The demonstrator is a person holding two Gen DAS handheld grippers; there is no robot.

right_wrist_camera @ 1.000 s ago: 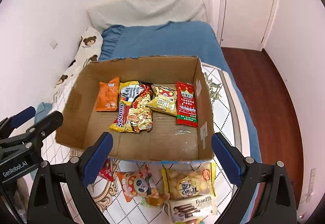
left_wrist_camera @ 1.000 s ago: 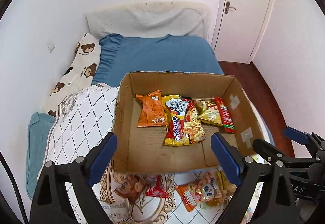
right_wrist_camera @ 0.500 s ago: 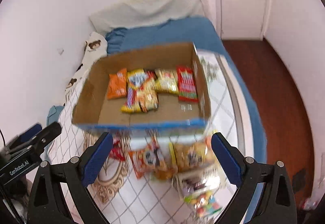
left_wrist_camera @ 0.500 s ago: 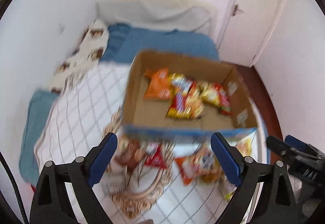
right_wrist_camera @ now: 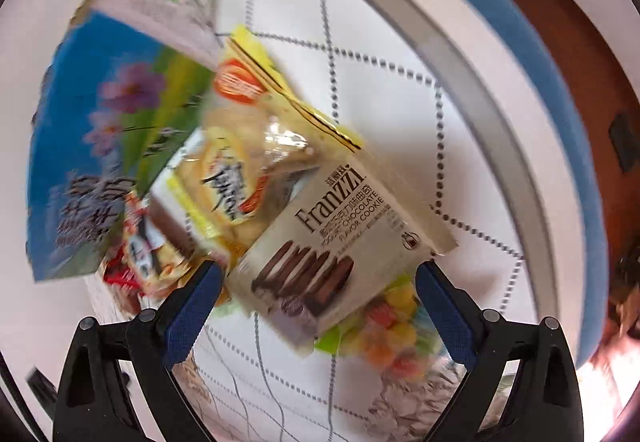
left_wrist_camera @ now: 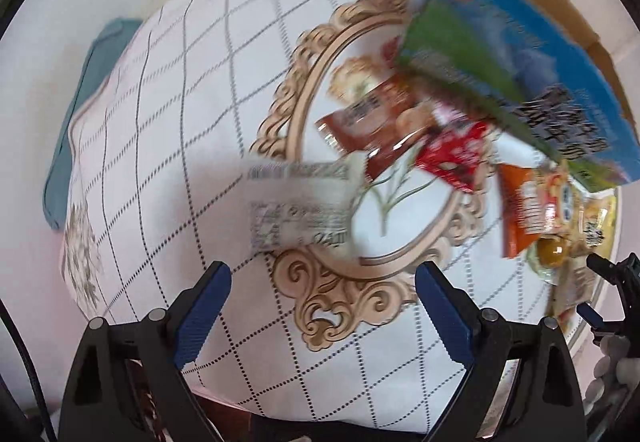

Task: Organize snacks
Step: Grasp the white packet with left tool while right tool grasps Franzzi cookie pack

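Observation:
My left gripper (left_wrist_camera: 320,290) hangs open just above the white quilt, pointing down, with nothing between its blue pads. A silver-white packet (left_wrist_camera: 300,205) lies just ahead of it; a brown packet (left_wrist_camera: 372,117), a red packet (left_wrist_camera: 452,153) and an orange packet (left_wrist_camera: 524,201) lie further right beside the cardboard box (left_wrist_camera: 532,41). My right gripper (right_wrist_camera: 320,282) is open low over a grey Franzzi cookie pack (right_wrist_camera: 336,238), its pads either side of the pack's near end without touching. A yellow snack bag (right_wrist_camera: 244,153) and a bag of coloured candies (right_wrist_camera: 392,330) lie around it.
The box's printed blue and green side (right_wrist_camera: 96,145) rises close on the left of the right wrist view. The quilt (left_wrist_camera: 192,113) covers a bed; its blue edge (right_wrist_camera: 568,113) and wooden floor (right_wrist_camera: 608,53) lie to the right. The right gripper's tip (left_wrist_camera: 612,278) shows at the left view's right edge.
Both grippers have dropped from above the box towards the quilt and tilted down. The box's inside has left both views; loose packets in front of it now fill them. Jaws stayed open.

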